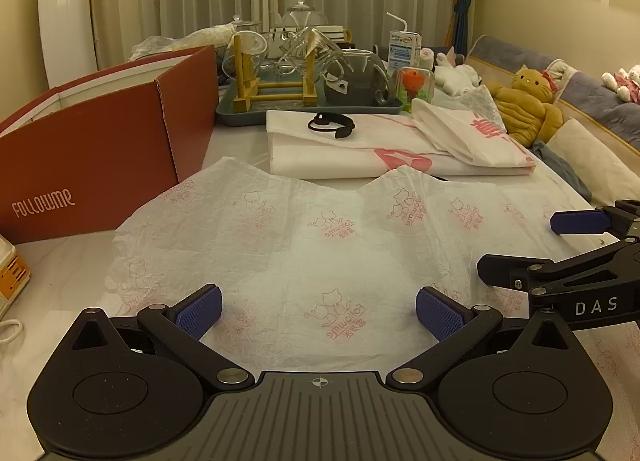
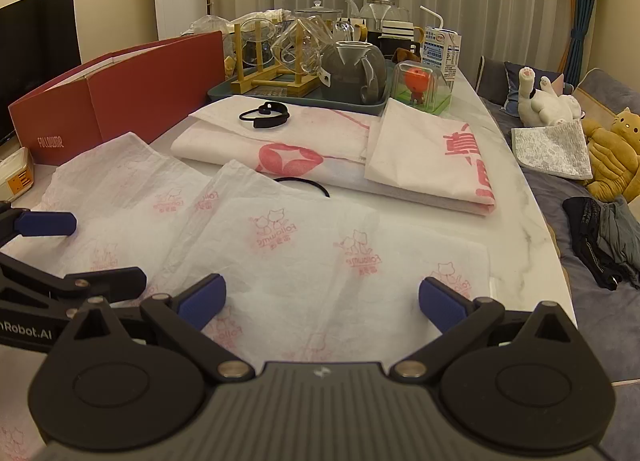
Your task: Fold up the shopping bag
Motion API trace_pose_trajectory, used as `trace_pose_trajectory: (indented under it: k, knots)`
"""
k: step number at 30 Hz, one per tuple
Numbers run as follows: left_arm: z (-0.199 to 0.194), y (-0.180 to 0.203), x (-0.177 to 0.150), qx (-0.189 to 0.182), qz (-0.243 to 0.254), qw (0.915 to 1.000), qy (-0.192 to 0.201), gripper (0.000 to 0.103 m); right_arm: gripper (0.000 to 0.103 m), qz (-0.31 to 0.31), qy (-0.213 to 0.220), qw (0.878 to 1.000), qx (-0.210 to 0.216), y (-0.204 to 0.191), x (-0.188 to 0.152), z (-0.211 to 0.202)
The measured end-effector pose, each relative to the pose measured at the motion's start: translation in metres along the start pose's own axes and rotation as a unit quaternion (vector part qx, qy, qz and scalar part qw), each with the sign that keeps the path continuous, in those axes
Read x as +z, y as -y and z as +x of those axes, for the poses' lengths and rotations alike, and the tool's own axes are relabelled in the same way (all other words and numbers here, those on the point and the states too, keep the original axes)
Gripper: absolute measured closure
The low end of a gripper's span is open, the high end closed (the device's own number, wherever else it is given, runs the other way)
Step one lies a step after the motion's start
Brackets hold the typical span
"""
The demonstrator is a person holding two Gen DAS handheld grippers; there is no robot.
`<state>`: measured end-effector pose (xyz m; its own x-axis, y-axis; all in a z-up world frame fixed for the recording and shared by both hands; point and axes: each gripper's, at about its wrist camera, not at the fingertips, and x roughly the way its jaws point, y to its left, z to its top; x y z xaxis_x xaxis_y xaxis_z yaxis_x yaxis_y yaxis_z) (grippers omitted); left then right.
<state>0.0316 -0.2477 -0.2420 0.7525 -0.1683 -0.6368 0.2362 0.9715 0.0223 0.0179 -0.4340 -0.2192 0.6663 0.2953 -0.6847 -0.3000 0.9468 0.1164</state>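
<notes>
- Your thin, crinkled white shopping bag printed with pink cat logos (image 1: 320,245) lies flat on the pale marble-look table (image 2: 516,221), spread wide across it, just in front of both tools.
- In the right wrist view a flap of the bag seems to lie over the rest, with a diagonal edge running from the far middle toward the near left; a thin black loop (image 2: 308,183) peeks out at the bag's far edge.
- I judge that at most one fold is in. The bag covers a wide patch of the table and is far from a compact packet, so most of the folding remains.
- Your left gripper (image 1: 319,311) hovers low over the bag's near edge, blue pads wide apart, nothing between them.
- Your right gripper (image 2: 322,301) sits beside it over the bag's right part, likewise spread and empty.
- Behind the bag lies a larger folded white fabric bag with red print (image 1: 396,149), carrying a black curved headset (image 1: 331,125); a red cardboard box marked FOLLOWME (image 1: 96,153) stands to the left. Keep your folds clear of both.
</notes>
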Motion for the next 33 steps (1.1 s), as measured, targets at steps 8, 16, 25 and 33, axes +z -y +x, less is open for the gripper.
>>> trace_pose_trajectory:
  k: [8, 16, 25, 33]
  knots:
    - [0.007, 0.005, -0.005, 0.003, -0.003, 1.0, 0.0, 0.0, 0.0, 0.0, 0.0, 1.0, 0.0, 0.0, 0.001, 0.001]
    - [0.018, 0.006, -0.002, 0.004, -0.004, 1.0, 0.0, 0.0, 0.0, 0.0, 0.0, 1.0, -0.001, 0.0, 0.001, 0.001]
    - [0.019, 0.011, 0.007, 0.005, -0.005, 1.0, 0.0, 0.0, 0.0, 0.0, 0.0, 1.0, -0.001, 0.0, 0.001, 0.001]
    - [0.017, 0.013, 0.006, 0.006, -0.005, 1.0, 0.0, 0.0, 0.0, 0.0, 0.0, 1.0, -0.001, 0.0, 0.001, 0.001]
